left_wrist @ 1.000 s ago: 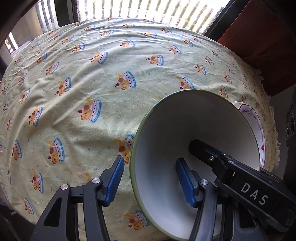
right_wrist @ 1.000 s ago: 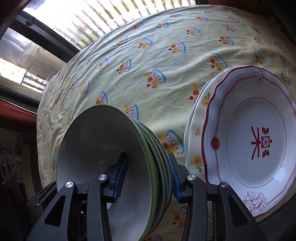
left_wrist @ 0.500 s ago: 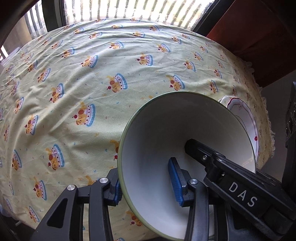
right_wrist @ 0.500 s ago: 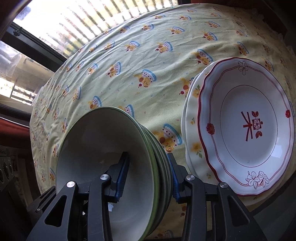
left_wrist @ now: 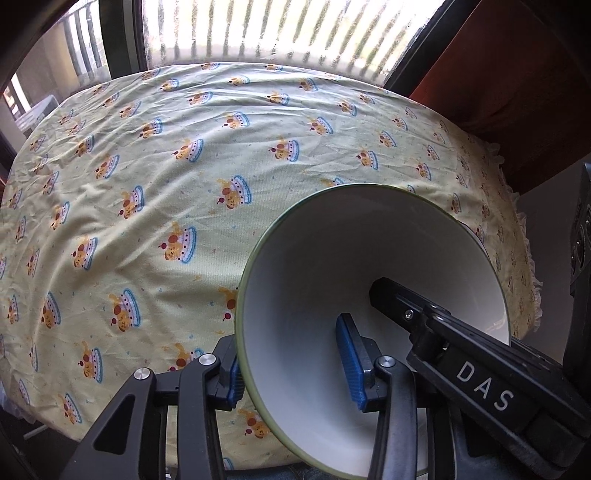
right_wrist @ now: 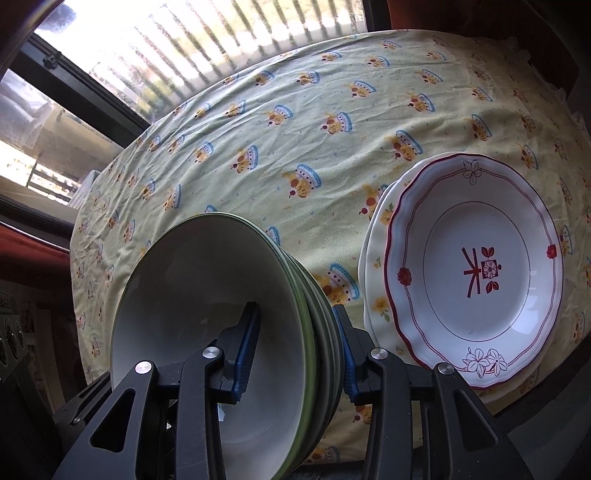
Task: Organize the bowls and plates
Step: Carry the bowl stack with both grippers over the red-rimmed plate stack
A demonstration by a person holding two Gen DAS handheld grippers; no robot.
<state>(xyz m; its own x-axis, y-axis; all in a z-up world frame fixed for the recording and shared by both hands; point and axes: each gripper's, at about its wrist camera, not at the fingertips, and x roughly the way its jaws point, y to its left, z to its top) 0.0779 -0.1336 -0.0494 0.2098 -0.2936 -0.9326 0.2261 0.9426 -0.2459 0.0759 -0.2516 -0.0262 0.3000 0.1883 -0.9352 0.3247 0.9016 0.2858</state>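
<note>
We have both tools clamped on the nested bowls (right_wrist: 207, 325): left tool (left_wrist: 295, 373) and right tool (right_wrist: 295, 354) each pinching opposite rims.

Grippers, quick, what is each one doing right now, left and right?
Left gripper: closed on the rim of the stack of bowls.
Right gripper: closed on the opposite rim of the same stack.

Daylight pours through the window (left_wrist: 295, 33) at the table's far edge, blown out to white glare in both views. The cloth (left_wrist: 184, 184) is evenly bright and sharp. Fisheye bending curves the table's edges; the corners fall dark. The bowl (right_wrist: 207, 332) interior is shaded grey.
</note>
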